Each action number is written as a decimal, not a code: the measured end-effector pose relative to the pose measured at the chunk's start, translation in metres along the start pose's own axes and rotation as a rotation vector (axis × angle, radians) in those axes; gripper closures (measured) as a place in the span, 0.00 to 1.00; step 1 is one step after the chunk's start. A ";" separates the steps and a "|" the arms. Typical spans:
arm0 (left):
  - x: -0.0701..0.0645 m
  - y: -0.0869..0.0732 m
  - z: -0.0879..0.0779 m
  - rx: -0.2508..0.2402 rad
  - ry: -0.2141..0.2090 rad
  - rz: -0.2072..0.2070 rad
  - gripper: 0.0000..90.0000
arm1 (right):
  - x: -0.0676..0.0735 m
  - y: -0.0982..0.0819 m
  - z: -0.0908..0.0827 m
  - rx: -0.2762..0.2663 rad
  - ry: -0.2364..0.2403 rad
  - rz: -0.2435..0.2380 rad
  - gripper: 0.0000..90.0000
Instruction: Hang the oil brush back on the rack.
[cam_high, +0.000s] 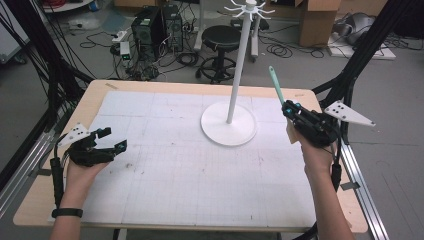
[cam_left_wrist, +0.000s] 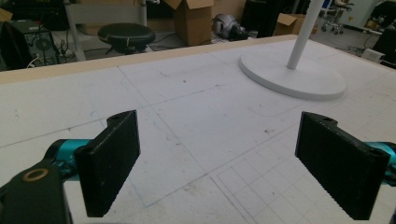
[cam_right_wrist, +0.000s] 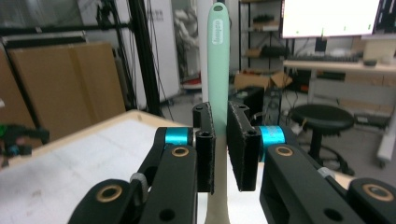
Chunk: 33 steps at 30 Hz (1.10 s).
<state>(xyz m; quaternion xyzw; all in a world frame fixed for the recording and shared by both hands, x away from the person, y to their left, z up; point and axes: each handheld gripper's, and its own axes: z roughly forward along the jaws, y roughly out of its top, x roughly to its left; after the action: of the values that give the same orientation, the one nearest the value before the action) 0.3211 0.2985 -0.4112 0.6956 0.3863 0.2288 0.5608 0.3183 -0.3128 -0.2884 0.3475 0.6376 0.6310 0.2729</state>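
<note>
The right gripper (cam_right_wrist: 219, 151) has its 2 black jaws pressed against the sides of 1 mint-green handle (cam_right_wrist: 218, 70), pinching it low on its length. The handle's long axis stands nearly upright, rising well above the jaws, with a hanging slot near its top end. What lies below the jaws, the working end, is hidden, so the kind of utensil cannot be told.

In the high view, the right gripper (cam_high: 296, 111) holds the handle (cam_high: 276, 84) above the table's right edge, tilted slightly away from the person. 1 white stand (cam_high: 239, 65) rises from a round base to the left of the handle, with short pegs at its top. Judging by this layout, the slot would need to travel up and to the left to reach a peg. The right hand is far nearer the stand than the left.

The left gripper (cam_high: 109, 140) hovers low over the table (cam_high: 165, 170) at the left, its 2 jaws spread wide and holding nothing.
</note>
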 end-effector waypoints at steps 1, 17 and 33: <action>0.000 0.000 0.000 0.001 0.000 0.000 0.16 | 0.000 0.004 0.001 -0.006 0.005 -0.002 0.91; 0.000 0.000 0.000 0.005 0.000 0.001 0.16 | 0.003 0.061 0.014 -0.106 0.028 -0.060 0.91; 0.001 -0.001 0.000 0.013 -0.003 0.007 0.16 | 0.002 0.083 0.031 -0.131 0.031 -0.057 0.91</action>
<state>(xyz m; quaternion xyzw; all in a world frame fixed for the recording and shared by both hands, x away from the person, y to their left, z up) 0.3213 0.2994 -0.4118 0.7008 0.3846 0.2274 0.5561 0.3500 -0.2951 -0.2078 0.3008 0.6088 0.6687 0.3029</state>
